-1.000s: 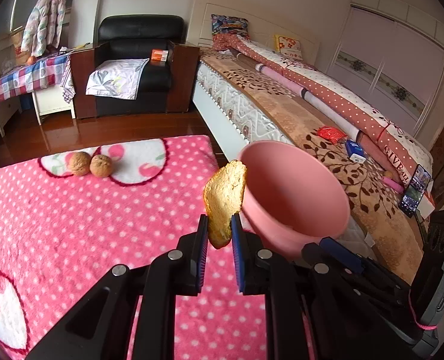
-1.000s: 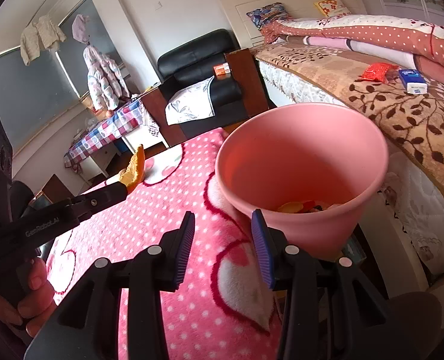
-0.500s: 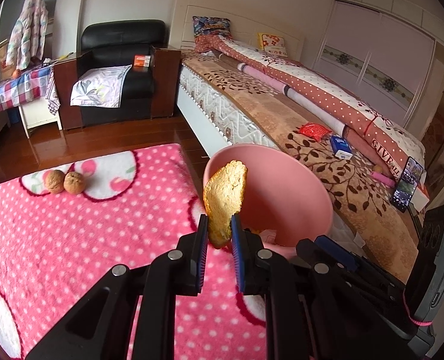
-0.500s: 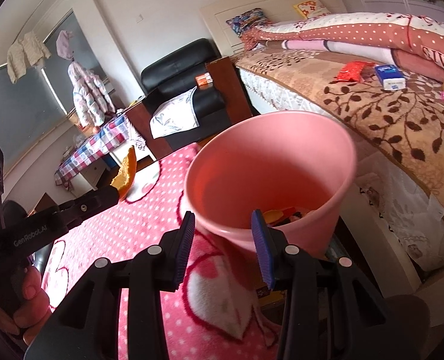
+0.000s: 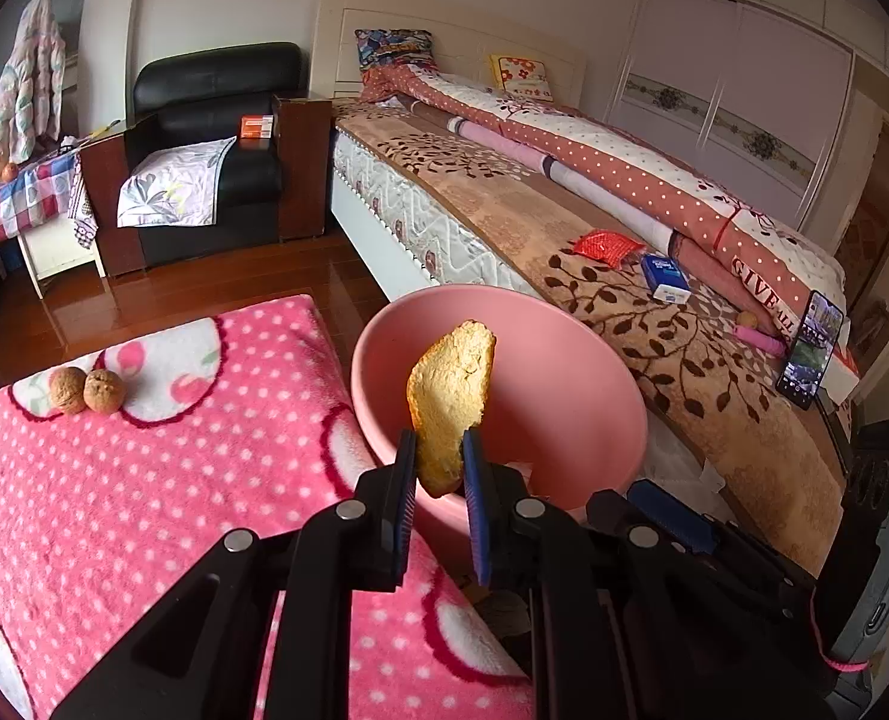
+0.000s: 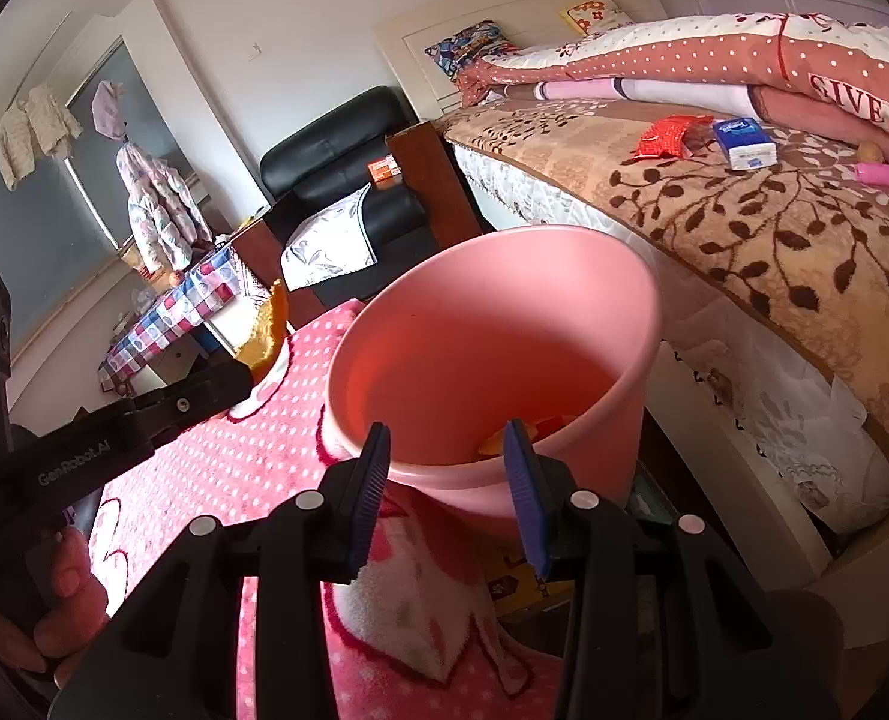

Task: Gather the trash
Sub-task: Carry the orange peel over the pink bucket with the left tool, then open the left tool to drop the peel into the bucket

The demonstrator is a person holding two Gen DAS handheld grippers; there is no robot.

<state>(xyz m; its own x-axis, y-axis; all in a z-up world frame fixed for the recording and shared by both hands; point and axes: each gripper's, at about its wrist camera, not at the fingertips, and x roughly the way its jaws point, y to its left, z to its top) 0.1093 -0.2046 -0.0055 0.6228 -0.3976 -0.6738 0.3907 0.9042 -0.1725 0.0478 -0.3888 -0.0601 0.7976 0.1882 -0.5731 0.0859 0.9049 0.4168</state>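
Peel held at the bin's rim.
The peel (image 5: 449, 387) is pinched by the left gripper (image 5: 438, 483); the bin (image 6: 492, 354) is framed by the spread, empty right gripper (image 6: 447, 468).

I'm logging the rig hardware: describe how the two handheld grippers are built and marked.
Both the left gripper and the right gripper have black angular arms with silver round pivot pins and blue ribbed pads. White lettering reading GenRobot.AI runs along the left gripper's arm, seen in the right view. A pink cord hangs by the other unit's dark grey body.
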